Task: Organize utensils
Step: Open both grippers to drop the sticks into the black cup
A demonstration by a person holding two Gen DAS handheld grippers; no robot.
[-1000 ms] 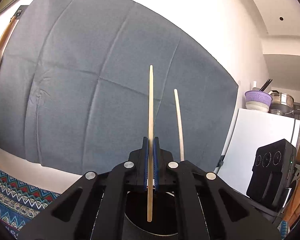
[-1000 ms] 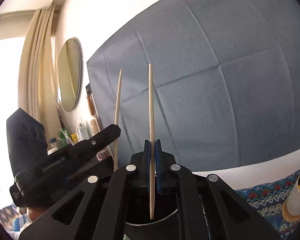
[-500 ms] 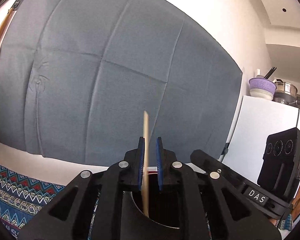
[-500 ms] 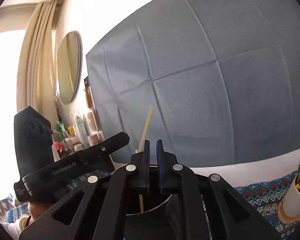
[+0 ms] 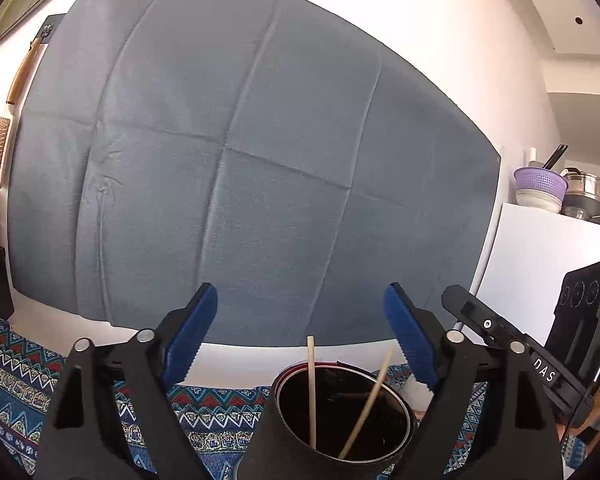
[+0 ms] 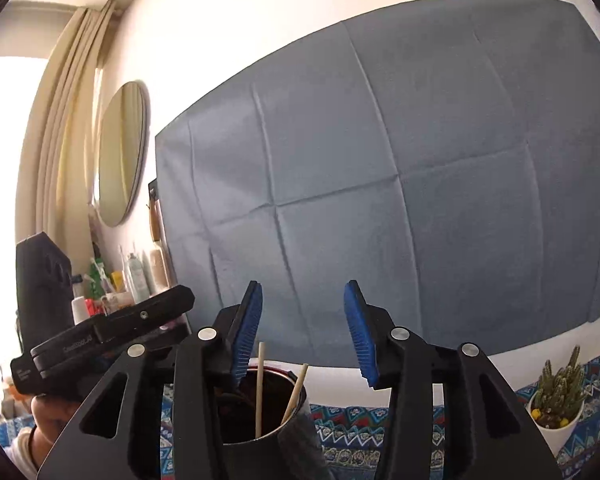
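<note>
Both chopsticks (image 5: pixel 311 392) were dropped into the dark cup (image 5: pixel 340 416); left claw (image 5: pixel 300 336) and right claw (image 6: pixel 304 332) had just been opening, nothing held. Remaining utensils not visible.

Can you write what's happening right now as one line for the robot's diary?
step: chopsticks dropped | left gripper: just opened, empty | right gripper: just opened, empty | chopsticks: both standing in black holder | holder on patterned cloth
</note>
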